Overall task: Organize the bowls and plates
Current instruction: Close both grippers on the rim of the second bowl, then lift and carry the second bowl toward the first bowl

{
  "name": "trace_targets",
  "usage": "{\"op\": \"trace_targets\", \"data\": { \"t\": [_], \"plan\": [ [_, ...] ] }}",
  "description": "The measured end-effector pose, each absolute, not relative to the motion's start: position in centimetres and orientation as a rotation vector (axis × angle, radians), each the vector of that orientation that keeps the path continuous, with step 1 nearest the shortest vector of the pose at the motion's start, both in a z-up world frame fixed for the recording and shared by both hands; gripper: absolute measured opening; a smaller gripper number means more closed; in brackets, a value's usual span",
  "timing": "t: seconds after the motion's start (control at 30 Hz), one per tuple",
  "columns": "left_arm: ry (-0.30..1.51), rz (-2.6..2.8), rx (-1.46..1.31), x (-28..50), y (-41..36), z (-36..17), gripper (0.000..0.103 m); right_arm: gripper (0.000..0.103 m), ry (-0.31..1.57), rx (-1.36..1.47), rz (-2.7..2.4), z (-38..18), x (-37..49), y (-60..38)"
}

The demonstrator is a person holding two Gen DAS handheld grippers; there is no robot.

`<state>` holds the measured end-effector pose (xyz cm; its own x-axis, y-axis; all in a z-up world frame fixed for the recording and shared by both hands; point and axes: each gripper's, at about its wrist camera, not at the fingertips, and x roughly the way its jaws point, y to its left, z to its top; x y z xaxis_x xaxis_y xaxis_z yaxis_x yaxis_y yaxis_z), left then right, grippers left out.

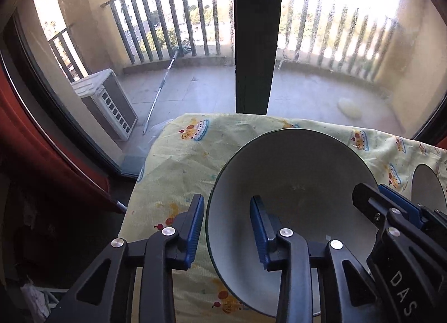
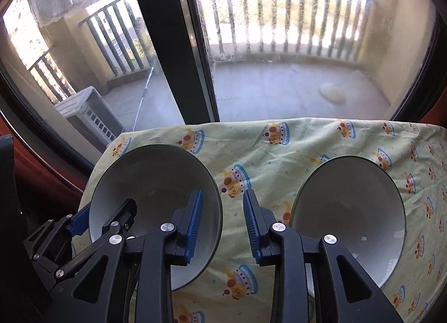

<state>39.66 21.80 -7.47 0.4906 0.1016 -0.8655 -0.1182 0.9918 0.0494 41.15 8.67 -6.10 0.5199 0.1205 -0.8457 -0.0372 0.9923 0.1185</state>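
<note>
Left bowl: white, upright on the cloth-covered desk (image 2: 279, 149), twd its left end (image 2: 151, 183).
Right bowl: same kind, upright, well apart to the right (image 2: 349, 211); no tool was at it.
Left tool: tilted steeply down over the left bowl's left rim (image 1: 226, 198); one finger was outside the wall, the other inside the bowl.
Left tool state: jaws narrow but not clamped. The outer pad sat just beside the rim, and a gap showed btwn the inner pad and the wall, so nothing was gripped.
Right tool: over the same bowl's right rim (image 2: 223, 191); its left finger was inside, its right finger outside over the cloth.
Right tool state: also unclamped; the rim ran btwn the pads w/ space on both sides.
Key relation: the bowl lay btwn the two tools, each straddling an opposite side of the rim, w/ the wall roughly parallel to the pads.
Nearer hand: both equally on the left bowl; the right hand was nearer the right bowl.
Next move (judged): pinch both rims, lift level, carry twd the right bowl to stack.
Risk (judged): uneven pinch could tip the bowl.
</note>
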Motion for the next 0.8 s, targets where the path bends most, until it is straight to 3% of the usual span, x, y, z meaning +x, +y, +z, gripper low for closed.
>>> {"op": "trace_targets", "data": {
  "t": [0.1,0.8],
  "plan": [
    [1.069,0.126,-0.014,40.1,21.7,-7.8,0.023,0.016,1.049,0.101,0.106,-6.9,41.8,9.0],
    [1.121,0.113,-0.006,35.5,21.0,-7.2,0.022,0.016,1.068,0.032,0.108,-6.3,38.4,8.9]
  ]
}}
